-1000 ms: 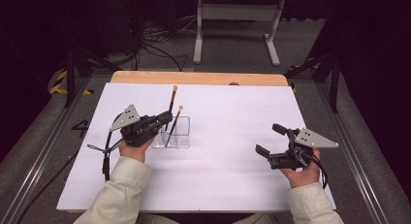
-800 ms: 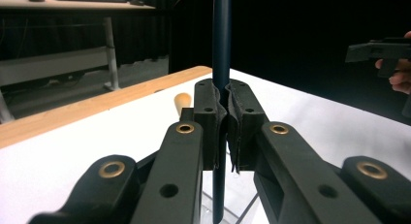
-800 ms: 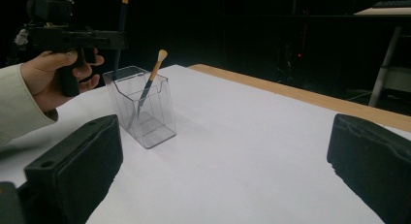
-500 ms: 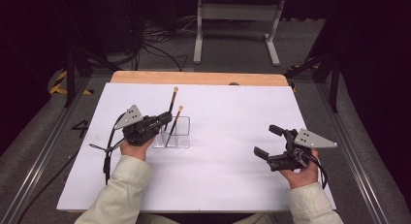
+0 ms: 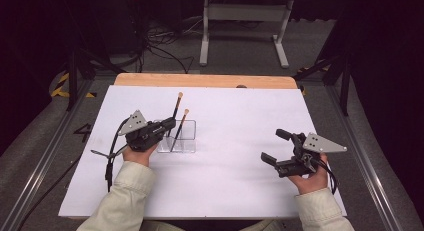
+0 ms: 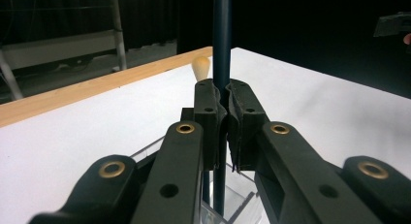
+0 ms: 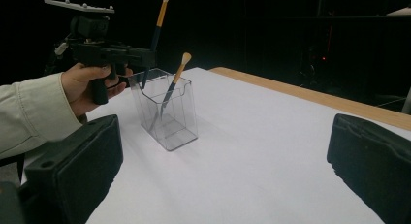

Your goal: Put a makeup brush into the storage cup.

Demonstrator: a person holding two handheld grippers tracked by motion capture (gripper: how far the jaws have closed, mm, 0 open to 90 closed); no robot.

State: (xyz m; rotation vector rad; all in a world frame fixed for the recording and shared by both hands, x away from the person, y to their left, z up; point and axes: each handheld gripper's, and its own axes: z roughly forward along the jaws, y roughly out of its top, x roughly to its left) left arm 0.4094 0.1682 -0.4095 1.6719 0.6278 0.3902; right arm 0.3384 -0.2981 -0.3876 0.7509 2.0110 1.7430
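The left claw [image 5: 169,125] pinches a brush [image 5: 176,111] standing in the clear holder [image 5: 185,141] beside a second brush [image 5: 180,128]; the right claw [image 5: 278,147] rests spread, well apart, on the table [image 5: 235,191].

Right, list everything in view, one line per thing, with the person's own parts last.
held brush: one, dark handle with tan tip, standing in the holder, clamped by the left gripper
loose brush: one, dark handle with tan tip, leaning inside the holder
clear holder: one, see-through plastic, left of the sheet's middle
white sheet: one, white, covering the table top
wooden table edge: one, light wood, along the sheet's far side
metal stand: one, pale grey, on the floor beyond the table
left gripper: one, black, jaws shut on the held brush
right gripper: one, black, jaws open, at the sheet's right side
sleeves: two, pale beige, at the near edge
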